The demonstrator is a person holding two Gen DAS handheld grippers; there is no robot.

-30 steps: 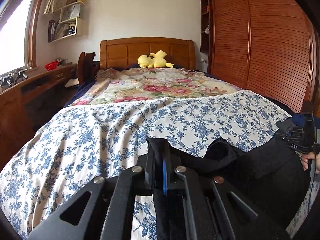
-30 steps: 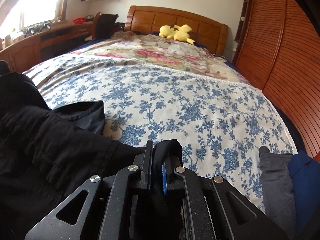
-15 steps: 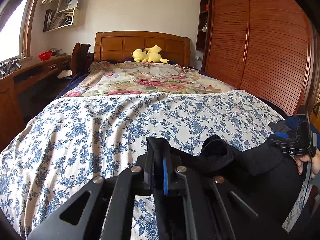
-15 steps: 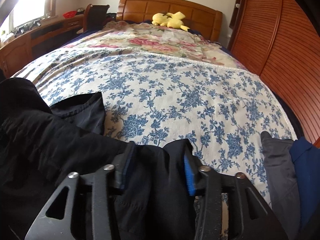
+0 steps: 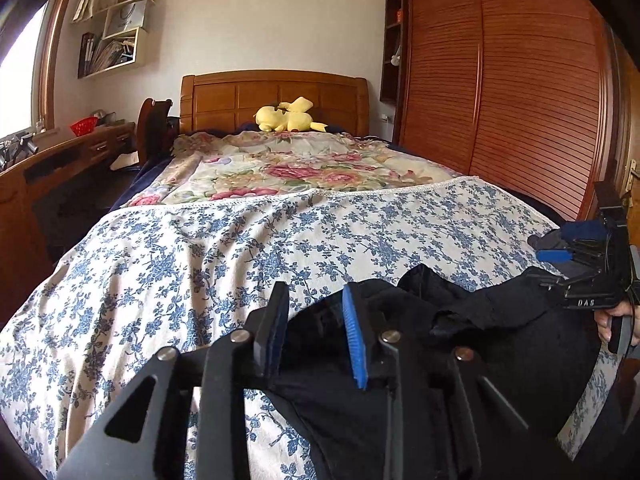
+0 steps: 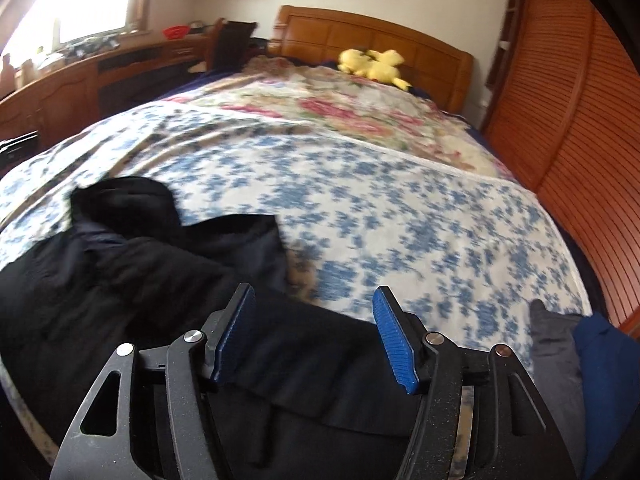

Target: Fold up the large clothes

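Note:
A large black garment (image 5: pixel 460 344) lies crumpled on the near end of the blue-flowered bedspread (image 5: pixel 240 248). My left gripper (image 5: pixel 316 316) is open above its left edge, the black cloth lying loose between and under the jaws. In the right wrist view the same garment (image 6: pixel 120 280) spreads to the left, and my right gripper (image 6: pixel 316 328) is wide open over a fold of it. The right gripper also shows at the right edge of the left wrist view (image 5: pixel 592 276), held by a hand.
A grey and a dark blue garment (image 6: pixel 580 364) lie at the bed's right corner. A pink-flowered quilt (image 5: pixel 288 168) and a yellow plush toy (image 5: pixel 288 118) lie toward the wooden headboard. A slatted wardrobe (image 5: pixel 520 80) stands right, a wooden desk (image 5: pixel 60 168) left.
Both grippers were shut on the black garment; the right one opened first, then the left. The cloth has dropped onto the bed. The right gripper has swung a little, blurring its view.

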